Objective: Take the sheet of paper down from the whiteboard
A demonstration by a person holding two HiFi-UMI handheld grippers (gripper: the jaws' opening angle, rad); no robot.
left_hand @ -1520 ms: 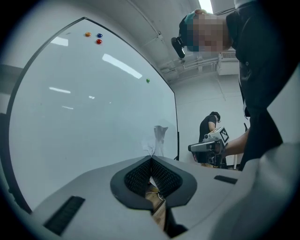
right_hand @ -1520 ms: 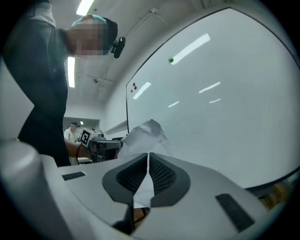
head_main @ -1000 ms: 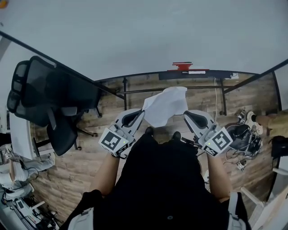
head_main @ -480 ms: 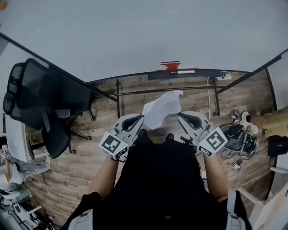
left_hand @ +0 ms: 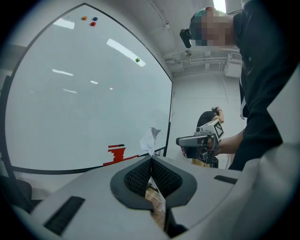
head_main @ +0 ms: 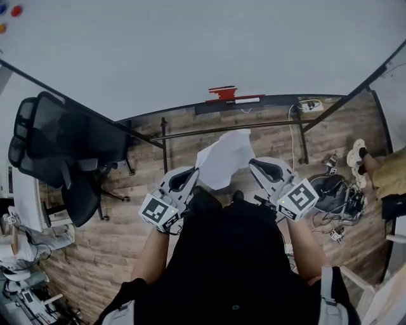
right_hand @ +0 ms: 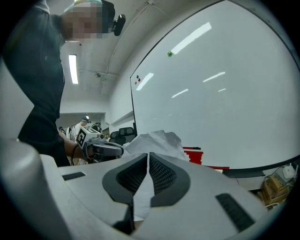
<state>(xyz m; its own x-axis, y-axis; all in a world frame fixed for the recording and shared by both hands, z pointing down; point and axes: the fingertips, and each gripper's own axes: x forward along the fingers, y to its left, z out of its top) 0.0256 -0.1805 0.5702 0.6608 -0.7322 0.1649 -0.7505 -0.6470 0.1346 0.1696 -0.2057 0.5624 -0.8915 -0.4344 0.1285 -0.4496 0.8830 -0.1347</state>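
The white sheet of paper (head_main: pixel 223 157) hangs crumpled in the air in front of the whiteboard (head_main: pixel 190 44), off its surface. My left gripper (head_main: pixel 193 172) is shut on the sheet's lower left edge, and my right gripper (head_main: pixel 253 164) is shut on its right edge. In the left gripper view the jaws (left_hand: pixel 151 159) pinch the paper (left_hand: pixel 149 140), with the right gripper (left_hand: pixel 199 143) beyond. In the right gripper view the sheet (right_hand: pixel 157 142) rises from the shut jaws (right_hand: pixel 148 155), and the left gripper (right_hand: pixel 101 148) shows behind it.
A red eraser and a marker lie on the whiteboard's tray (head_main: pixel 226 94). Coloured magnets (head_main: pixel 15 11) sit at the board's top left. A black office chair (head_main: pixel 63 149) stands to the left. Cables and gear (head_main: pixel 339 193) lie on the floor at right, beside another person's feet (head_main: pixel 359 154).
Both grippers stayed shut on the paper and carried it sideways along the board. The tray has shifted left in the head view, and a person's legs came into view at right.
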